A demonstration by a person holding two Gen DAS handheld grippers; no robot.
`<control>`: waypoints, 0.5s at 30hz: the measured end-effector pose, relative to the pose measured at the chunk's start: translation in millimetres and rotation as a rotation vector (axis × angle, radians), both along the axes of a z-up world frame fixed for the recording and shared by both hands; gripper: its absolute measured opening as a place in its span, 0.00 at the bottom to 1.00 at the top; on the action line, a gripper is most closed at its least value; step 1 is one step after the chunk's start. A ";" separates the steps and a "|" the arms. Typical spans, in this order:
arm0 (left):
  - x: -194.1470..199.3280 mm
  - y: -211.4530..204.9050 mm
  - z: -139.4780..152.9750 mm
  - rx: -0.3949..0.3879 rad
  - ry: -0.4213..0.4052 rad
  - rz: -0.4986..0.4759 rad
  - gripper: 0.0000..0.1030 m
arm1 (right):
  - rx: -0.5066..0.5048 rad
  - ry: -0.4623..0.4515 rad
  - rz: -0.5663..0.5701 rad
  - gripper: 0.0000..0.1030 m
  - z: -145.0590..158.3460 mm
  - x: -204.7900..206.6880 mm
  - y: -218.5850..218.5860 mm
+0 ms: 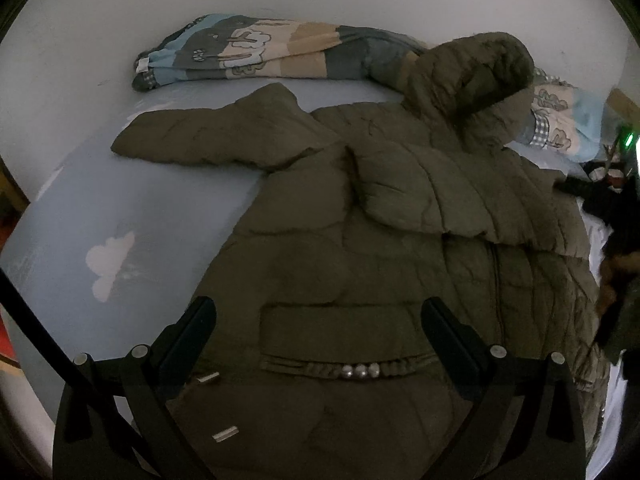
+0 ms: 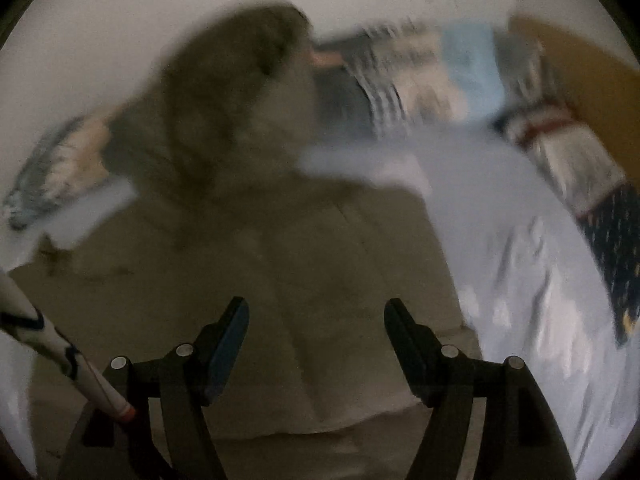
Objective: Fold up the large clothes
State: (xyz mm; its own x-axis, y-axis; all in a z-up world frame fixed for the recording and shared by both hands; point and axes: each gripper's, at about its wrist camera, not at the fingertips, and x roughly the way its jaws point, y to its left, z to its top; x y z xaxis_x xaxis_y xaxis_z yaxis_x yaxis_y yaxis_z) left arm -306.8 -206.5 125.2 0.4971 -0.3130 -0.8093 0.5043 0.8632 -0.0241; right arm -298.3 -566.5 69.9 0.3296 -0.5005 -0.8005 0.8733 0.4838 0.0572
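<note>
Fingers point(image 1: 204, 320) of left gripper point(image 1: 320, 320) spread wide, holding nothing, hovering over lower front of coat point(image 1: 320, 248) and straddling pocket flap point(image 1: 344, 332) with its row of snaps. Angled down and forward across the garment, toward the wall.

Right gripper point(image 2: 316, 320) likewise wide apart, empty, poised above coat point(image 2: 280, 280); view heavily blurred, so contact with fabric cannot be judged. Blue pad visible on inner face of its left finger point(image 2: 228, 336).

Olive padded coat spread front-up on pale blue bed point(image 1: 100, 208). One sleeve point(image 1: 200, 136) stretched out to the side on the sheet; other sleeve point(image 1: 440, 200) folded across the chest. Hood point(image 1: 480, 80) propped up at far end against striped bedding point(image 1: 248, 52) by the wall. More patterned bedding point(image 2: 560, 152) at far right in right view, details smeared.
</note>
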 end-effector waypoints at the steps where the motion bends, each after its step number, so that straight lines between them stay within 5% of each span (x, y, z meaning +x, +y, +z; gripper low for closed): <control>1: -0.6 -1.3 -0.7 0.004 -0.002 -0.002 1.00 | 0.067 0.020 0.000 0.73 -19.7 -0.3 -6.4; 3: -0.5 -2.5 -2.9 0.010 0.001 -0.010 1.00 | 0.115 0.033 0.019 0.76 -45.4 2.8 -12.0; 7: -0.3 -2.6 -3.5 0.014 0.003 -0.013 1.00 | 0.058 0.060 -0.007 0.75 -23.4 8.7 -3.0; 11: 0.5 -0.2 -0.6 0.001 -0.005 0.005 1.00 | -0.050 -0.039 0.115 0.75 17.9 30.9 48.1; 15: 1.5 5.3 0.5 -0.004 -0.006 0.016 1.00 | 0.034 -0.064 0.299 0.75 7.8 78.9 96.8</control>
